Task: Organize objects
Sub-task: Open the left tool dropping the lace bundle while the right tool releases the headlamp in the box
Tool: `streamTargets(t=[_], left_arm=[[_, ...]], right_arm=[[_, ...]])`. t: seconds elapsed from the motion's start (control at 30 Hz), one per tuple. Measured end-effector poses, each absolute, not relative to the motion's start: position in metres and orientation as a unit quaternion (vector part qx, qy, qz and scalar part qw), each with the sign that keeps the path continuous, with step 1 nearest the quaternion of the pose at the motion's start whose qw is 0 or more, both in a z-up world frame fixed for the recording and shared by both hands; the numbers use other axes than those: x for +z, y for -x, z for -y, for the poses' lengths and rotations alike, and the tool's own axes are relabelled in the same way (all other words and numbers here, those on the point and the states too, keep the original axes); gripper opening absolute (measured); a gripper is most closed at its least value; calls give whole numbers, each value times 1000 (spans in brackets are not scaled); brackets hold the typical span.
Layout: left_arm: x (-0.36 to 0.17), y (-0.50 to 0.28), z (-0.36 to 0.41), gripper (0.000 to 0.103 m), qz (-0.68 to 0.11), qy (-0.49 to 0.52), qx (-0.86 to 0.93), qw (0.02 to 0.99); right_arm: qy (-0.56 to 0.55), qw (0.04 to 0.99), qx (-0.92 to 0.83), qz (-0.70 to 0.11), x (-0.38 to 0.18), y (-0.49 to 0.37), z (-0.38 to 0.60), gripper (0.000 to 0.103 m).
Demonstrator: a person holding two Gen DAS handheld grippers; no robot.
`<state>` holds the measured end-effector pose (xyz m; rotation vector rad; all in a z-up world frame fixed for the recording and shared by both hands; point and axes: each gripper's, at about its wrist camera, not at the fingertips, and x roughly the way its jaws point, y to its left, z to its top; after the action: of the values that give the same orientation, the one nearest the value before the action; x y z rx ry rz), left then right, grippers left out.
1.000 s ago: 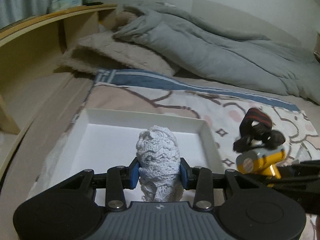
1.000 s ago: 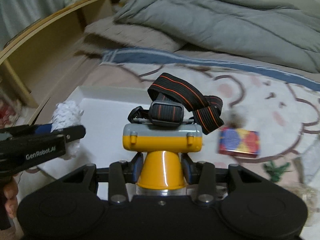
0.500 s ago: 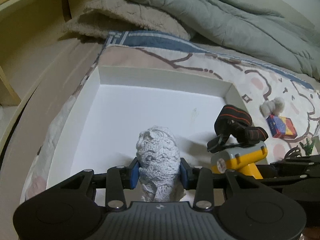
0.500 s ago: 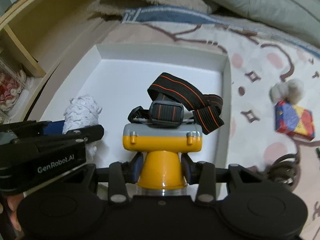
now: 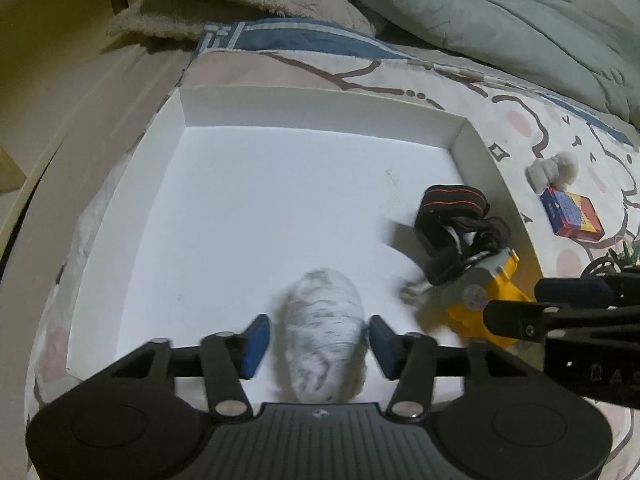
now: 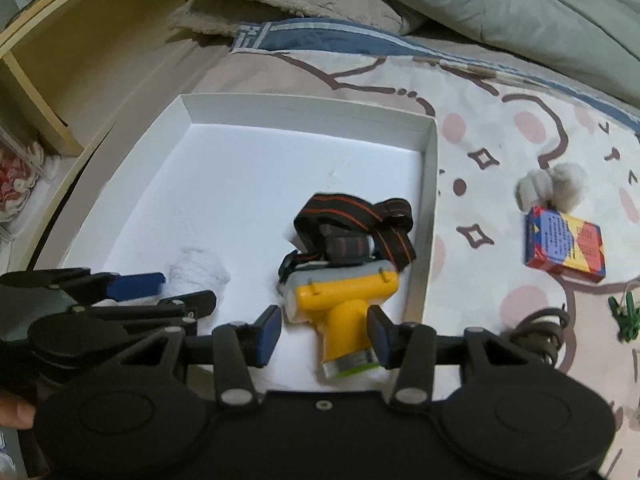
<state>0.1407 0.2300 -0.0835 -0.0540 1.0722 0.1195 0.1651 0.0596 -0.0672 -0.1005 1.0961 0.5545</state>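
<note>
Both claws are held above a white tray that lies on a patterned bedspread.

Left claw: the jaws are opening. A roll of white lace cloth is seen between the blue pads, blurred, with a gap on each side, so it is no longer gripped. The roll is located inside the tray, near its front edge. In the right wrist view the same roll is partly hidden behind the left claw.

Right claw: the jaws are opening. A yellow headlamp with a black and orange strap is positioned between the pads, clear of both. The headlamp lies inside the tray, tilted, close to the tray's right wall. In the left wrist view the headlamp is seen to the right of the cloth roll, apart from it, and the right claw enters from the right edge.

Outside the tray, on the bedspread to its right, a small colourful box is placed just beside a grey fluffy ball. A dark cord and a small green item lie nearer the front. A grey quilt and a beige fleece blanket are bunched beyond the tray. A wooden shelf unit stands to the left of the bed.
</note>
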Motion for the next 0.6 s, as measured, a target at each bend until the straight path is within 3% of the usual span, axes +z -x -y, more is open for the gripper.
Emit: streamTargets(t=[0.07, 0.6], left_arm=[[-80, -139, -228, 70, -507, 23, 57, 860], [-73, -137, -227, 70, -497, 22, 59, 865]], right_arm=[[43, 815, 258, -517, -68, -165, -57, 48], [56, 809, 234, -536, -92, -174, -52, 47]])
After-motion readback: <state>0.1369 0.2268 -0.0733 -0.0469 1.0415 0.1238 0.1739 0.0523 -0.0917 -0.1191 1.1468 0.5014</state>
